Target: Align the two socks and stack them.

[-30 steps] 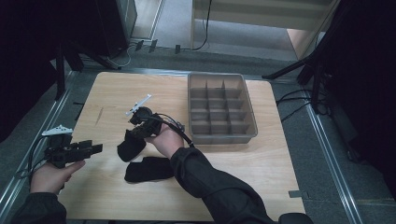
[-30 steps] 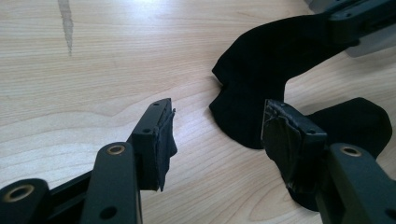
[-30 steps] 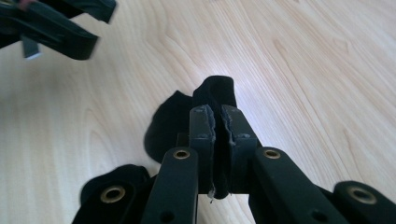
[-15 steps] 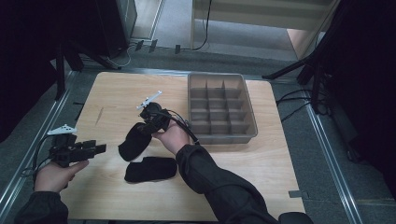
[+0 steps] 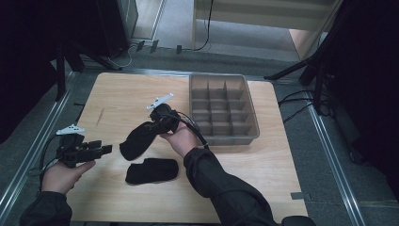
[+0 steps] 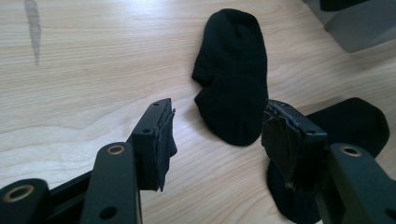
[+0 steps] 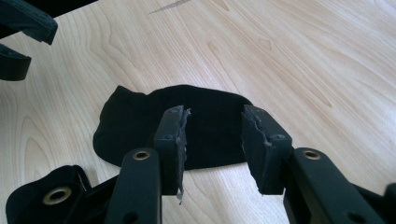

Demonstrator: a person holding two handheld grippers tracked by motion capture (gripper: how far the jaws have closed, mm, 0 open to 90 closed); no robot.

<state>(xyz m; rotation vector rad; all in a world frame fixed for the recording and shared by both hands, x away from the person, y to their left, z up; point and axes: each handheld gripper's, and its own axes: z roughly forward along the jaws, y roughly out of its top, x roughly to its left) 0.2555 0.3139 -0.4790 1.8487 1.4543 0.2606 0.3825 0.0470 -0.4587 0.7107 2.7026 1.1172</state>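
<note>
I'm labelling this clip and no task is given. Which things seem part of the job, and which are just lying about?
Likely in the job:
- upper black sock, flat on the table, right gripper open over it
- lower black sock
- divided grey tray
- left gripper, open, pointing at the socks

Just about:
- cables on the floor
- wooden cabinet

Lab/studio: wood table (image 5: 263,165) on metal rails (image 5: 329,155), floor cables (image 5: 294,106).

Two socks (image 5: 138,140) left of tray (image 5: 252,123)
</note>
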